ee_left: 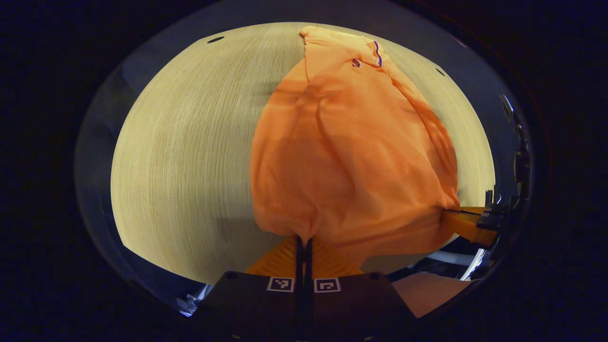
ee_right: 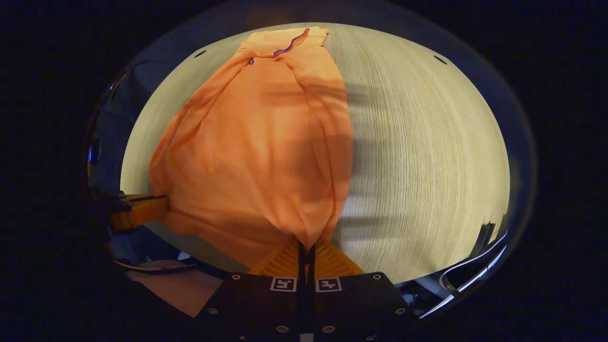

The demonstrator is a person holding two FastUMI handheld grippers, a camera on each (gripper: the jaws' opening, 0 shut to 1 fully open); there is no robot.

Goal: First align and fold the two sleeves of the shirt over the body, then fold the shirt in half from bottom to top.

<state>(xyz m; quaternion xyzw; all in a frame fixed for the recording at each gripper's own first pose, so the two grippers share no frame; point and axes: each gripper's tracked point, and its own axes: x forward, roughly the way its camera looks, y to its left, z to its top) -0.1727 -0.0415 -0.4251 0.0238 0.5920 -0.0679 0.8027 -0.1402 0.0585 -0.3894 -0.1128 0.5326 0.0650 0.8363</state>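
An orange shirt point(ee_left: 351, 156) lies lengthwise on a pale wooden table point(ee_left: 190, 156), its collar at the far end, sleeves folded in over the body. The hem end is lifted off the table. My left gripper point(ee_left: 304, 242) is shut on one bottom corner of the shirt. In the right gripper view the same shirt point(ee_right: 256, 156) stretches away toward the collar, and my right gripper point(ee_right: 306, 247) is shut on the other bottom corner. Each view catches the other gripper at the far hem corner: the right gripper point(ee_left: 468, 221) in the left gripper view, the left gripper point(ee_right: 140, 209) in the right gripper view.
The table point(ee_right: 427, 156) spreads wide on both sides of the shirt, with small dark holes near its far corners. The table's near edge runs just under the grippers. A shiny metal frame point(ee_right: 470, 273) shows below the table edge at the right.
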